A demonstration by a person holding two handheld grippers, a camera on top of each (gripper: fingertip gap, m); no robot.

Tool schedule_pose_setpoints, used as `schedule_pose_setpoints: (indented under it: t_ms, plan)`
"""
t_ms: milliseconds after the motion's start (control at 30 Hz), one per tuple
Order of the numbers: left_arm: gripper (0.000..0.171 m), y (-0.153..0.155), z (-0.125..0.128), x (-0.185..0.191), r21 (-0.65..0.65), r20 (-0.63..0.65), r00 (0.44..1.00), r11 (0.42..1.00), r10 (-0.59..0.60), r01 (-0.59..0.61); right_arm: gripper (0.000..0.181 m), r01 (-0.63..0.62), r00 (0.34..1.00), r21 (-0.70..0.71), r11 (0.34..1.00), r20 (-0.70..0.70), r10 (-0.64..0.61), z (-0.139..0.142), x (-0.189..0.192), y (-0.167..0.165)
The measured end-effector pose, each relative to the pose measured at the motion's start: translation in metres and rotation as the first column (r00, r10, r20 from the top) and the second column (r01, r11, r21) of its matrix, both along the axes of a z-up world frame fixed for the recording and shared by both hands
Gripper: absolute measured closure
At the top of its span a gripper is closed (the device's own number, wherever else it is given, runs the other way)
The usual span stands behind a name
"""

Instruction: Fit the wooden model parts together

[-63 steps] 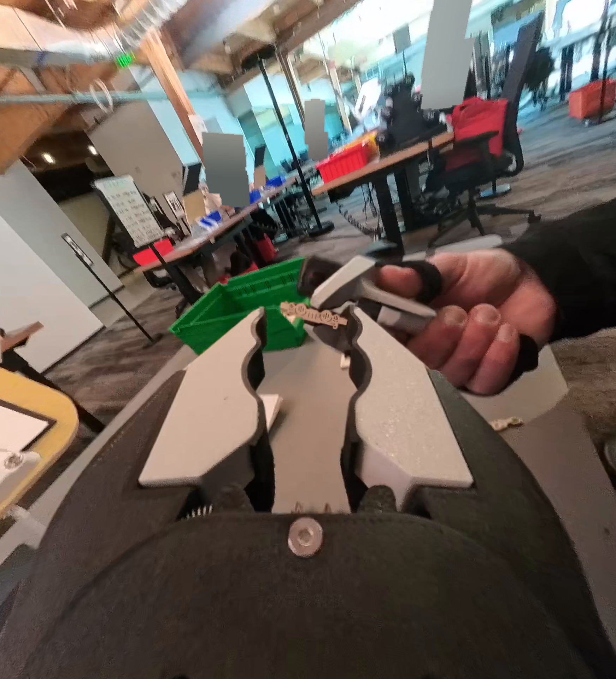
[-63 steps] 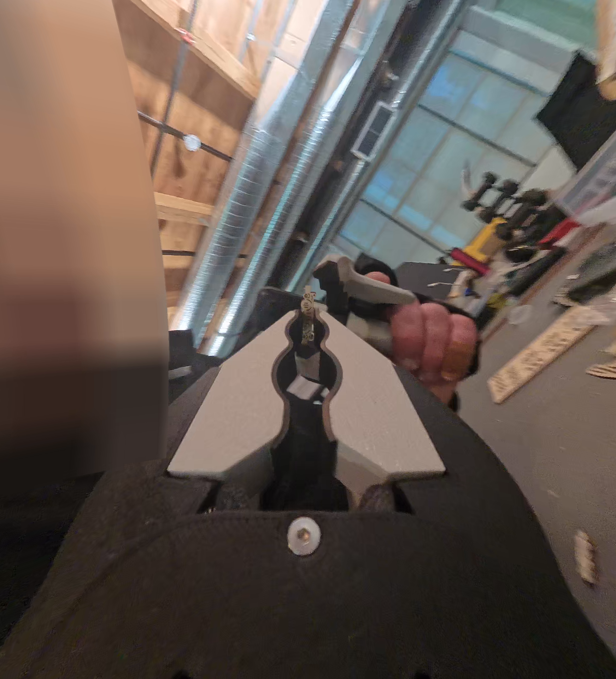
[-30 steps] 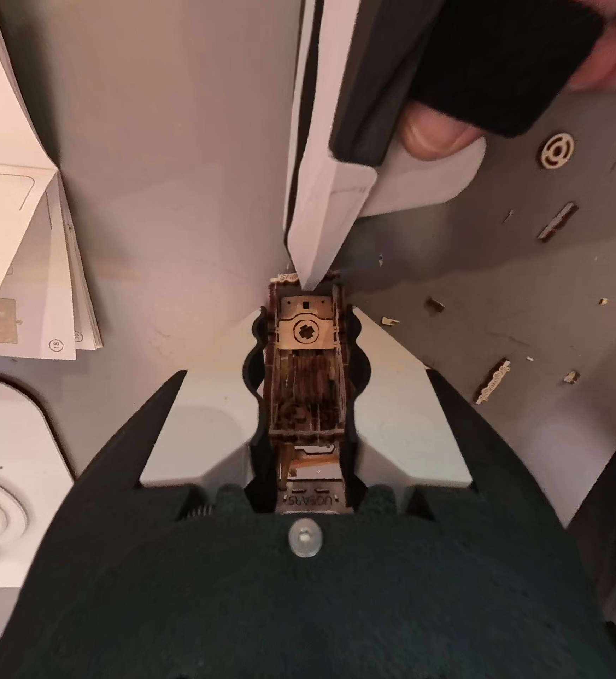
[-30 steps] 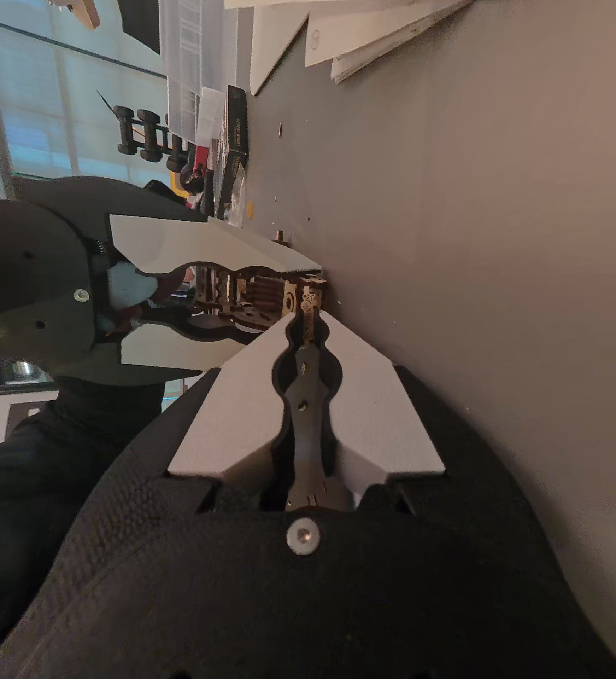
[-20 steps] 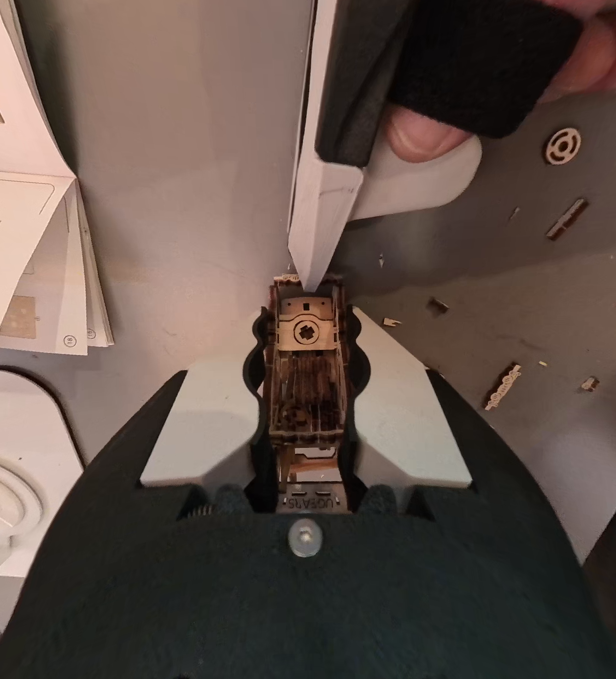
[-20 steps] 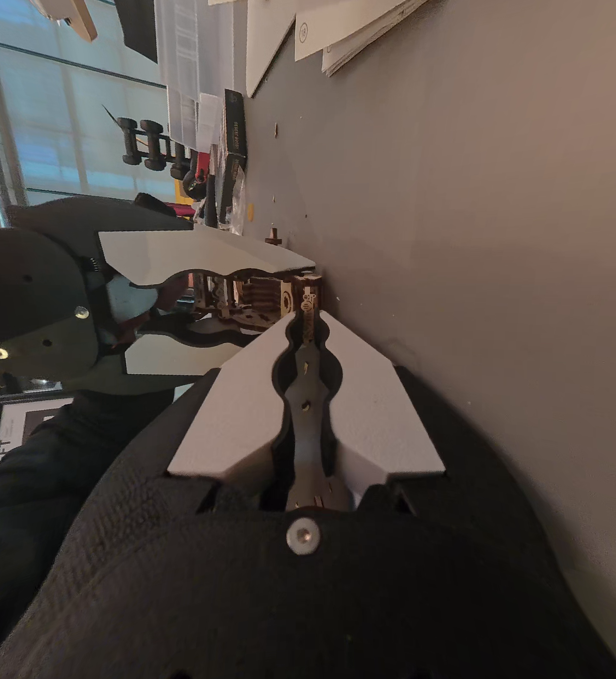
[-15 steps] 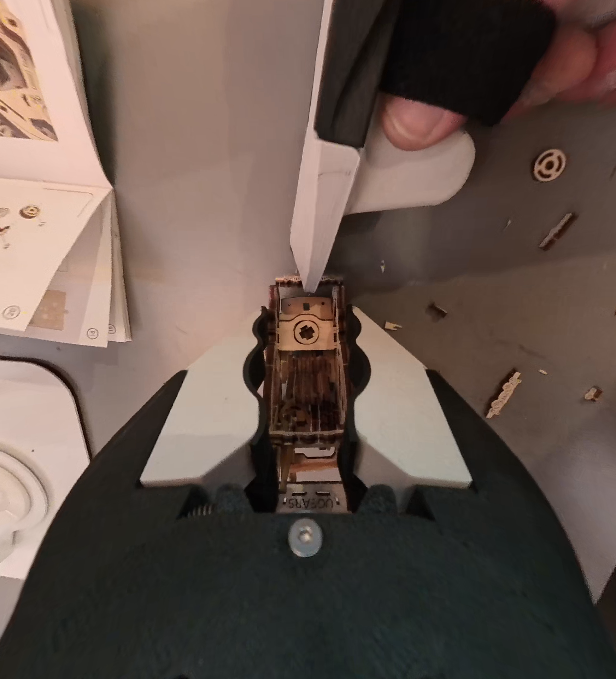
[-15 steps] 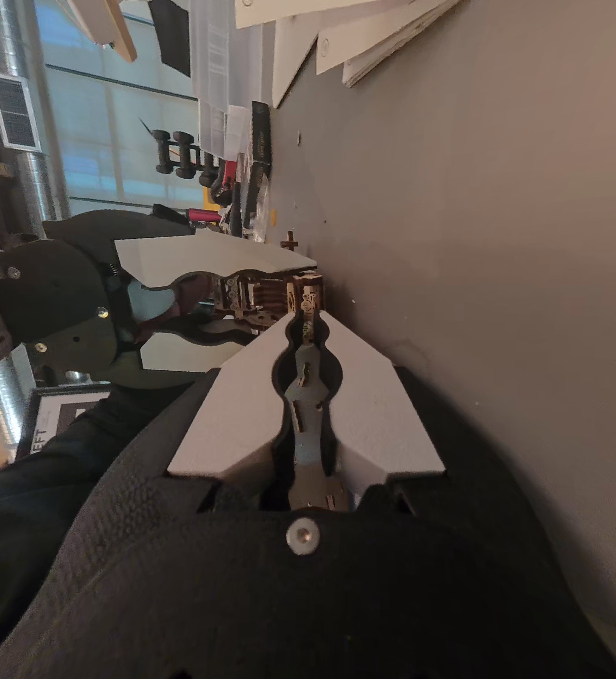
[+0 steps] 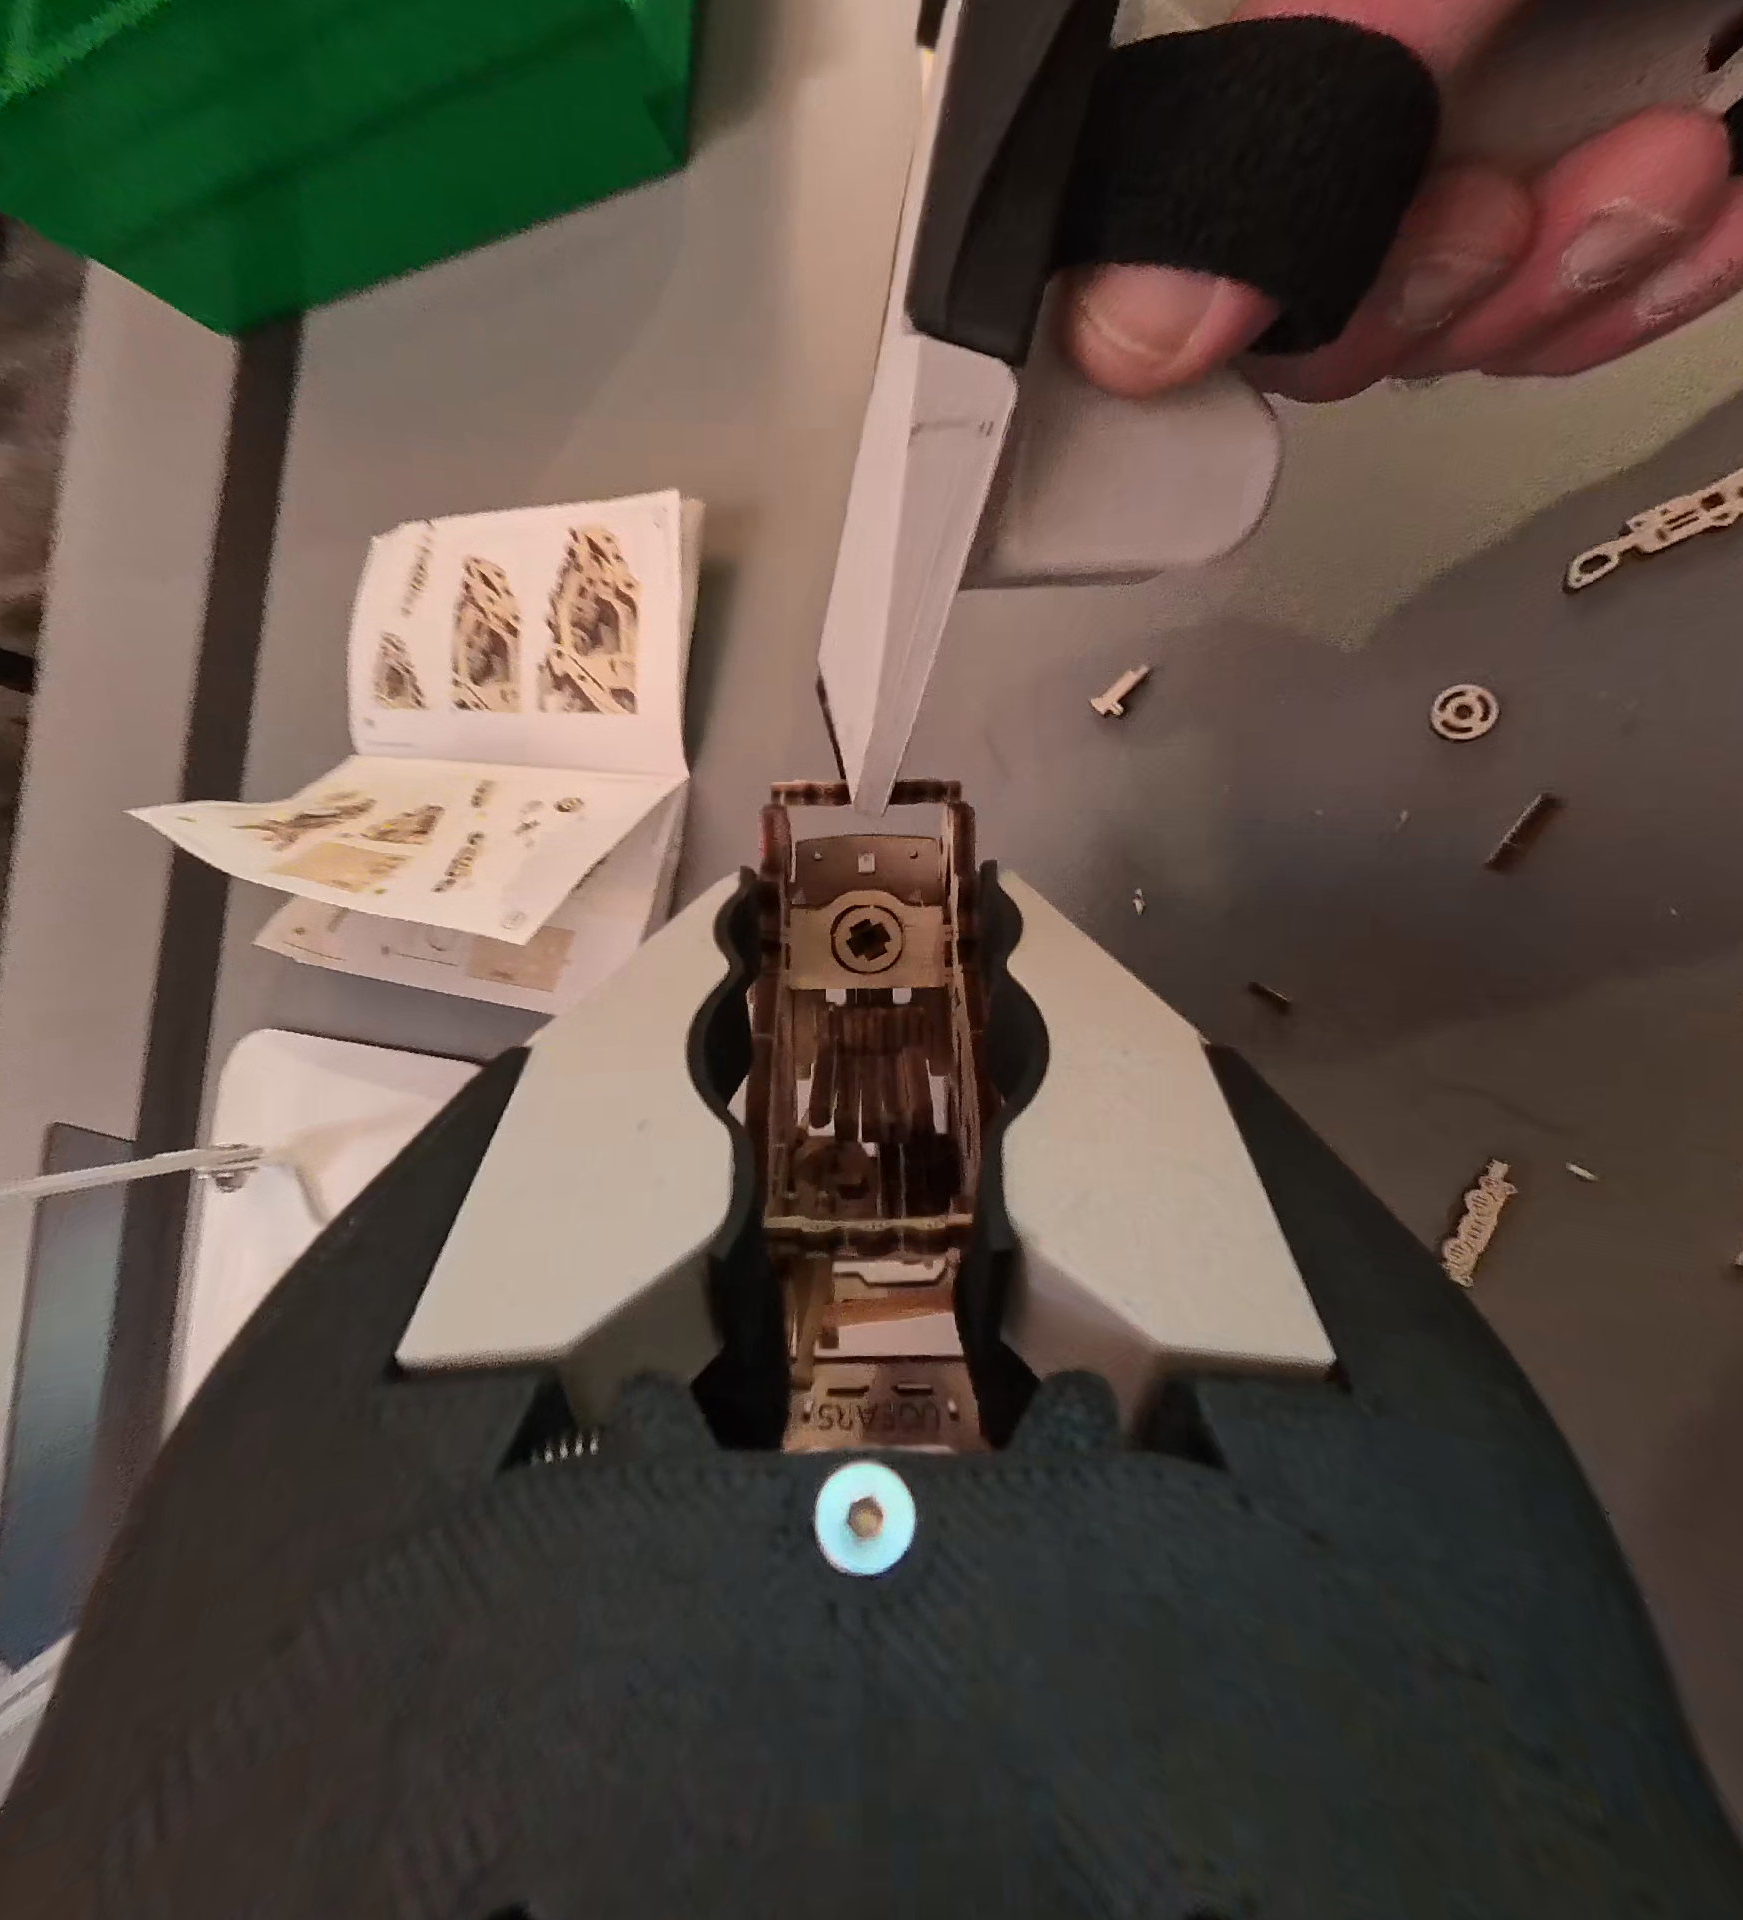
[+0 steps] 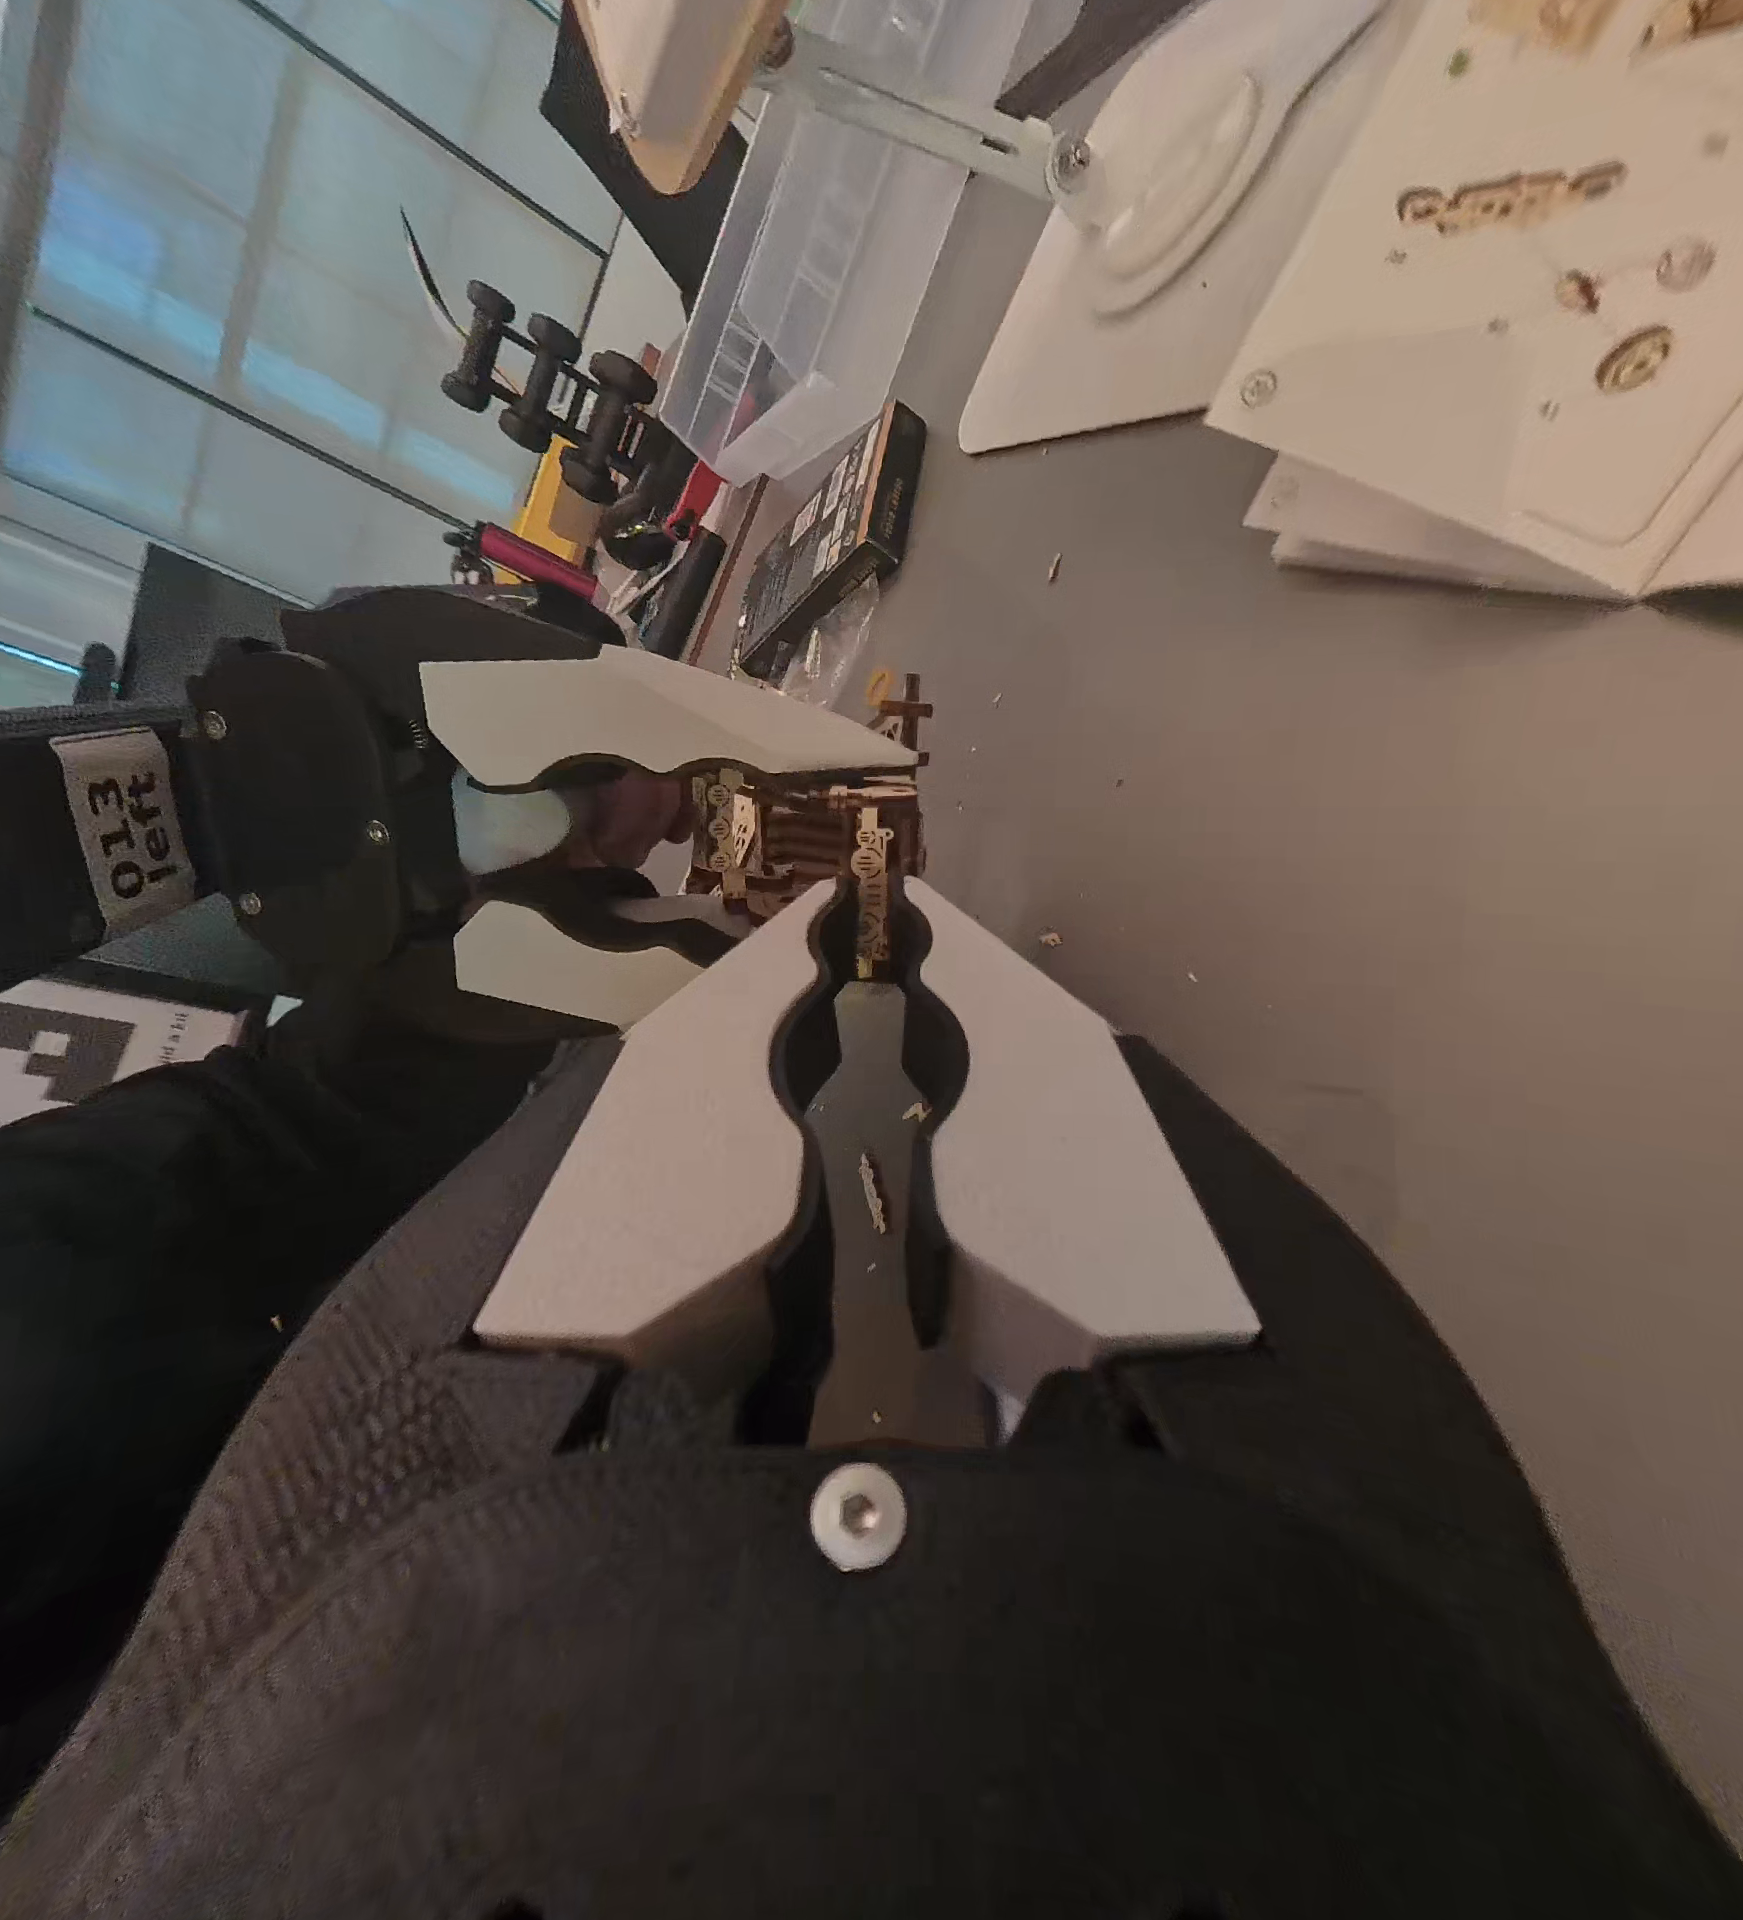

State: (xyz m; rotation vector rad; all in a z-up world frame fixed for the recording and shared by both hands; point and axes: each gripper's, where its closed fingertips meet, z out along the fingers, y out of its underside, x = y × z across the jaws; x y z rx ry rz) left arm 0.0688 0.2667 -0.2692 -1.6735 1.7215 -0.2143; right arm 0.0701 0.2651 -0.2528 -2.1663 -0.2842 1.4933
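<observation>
1. The left gripper (image 9: 867, 883) is clamped on the wooden model (image 9: 872, 1049), which fills its narrow gap.
2. The right gripper (image 10: 872, 899) pinches a thin wooden strip (image 10: 872, 883), pressed to the model's 12 o'clock end.
3. Bare grey table (image 9: 1469, 935) lies at 3 o'clock with scattered wood bits.
4. At 10 o'clock lies an instruction booklet (image 9: 524, 665); the green bin (image 9: 306, 145) at 11 sits by the table edge, its contents hidden.

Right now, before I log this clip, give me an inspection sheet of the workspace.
Surface: grey table, wood crumbs scattered.
Job's things: wooden model in left gripper; thin wooden strip in right gripper, at the model's far end.
Clutter: open instruction booklet, loose wooden parts, white pad.
Grippers: both shut on their parts.
Cables: nothing seen.
Surroundings: green bin, clear plastic box, windows.
</observation>
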Motion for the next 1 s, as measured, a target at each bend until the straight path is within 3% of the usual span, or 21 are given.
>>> schedule_pose_setpoints:
  t_ms: [433, 767, 1000]
  plan:
    - [0.134, 0.000, 0.022, 0.001, 0.163, 0.037, 0.999, 0.987, -0.002, -0.004, 0.178, 0.009, 0.995, 0.178, 0.984, 0.092, -0.026, 0.025, 0.000, -0.003]
    - [0.134, 0.000, 0.028, 0.001, 0.221, 0.045, 0.999, 0.975, -0.005, -0.005, 0.178, -0.012, 0.986, 0.254, 0.967, 0.165, -0.030, 0.030, 0.000, -0.005]
    - [0.134, -0.001, 0.038, 0.003, 0.330, 0.031, 0.999, 0.944, -0.026, 0.015, 0.178, -0.033, 0.981, 0.317, 0.948, 0.190, -0.029, 0.037, 0.001, -0.007]
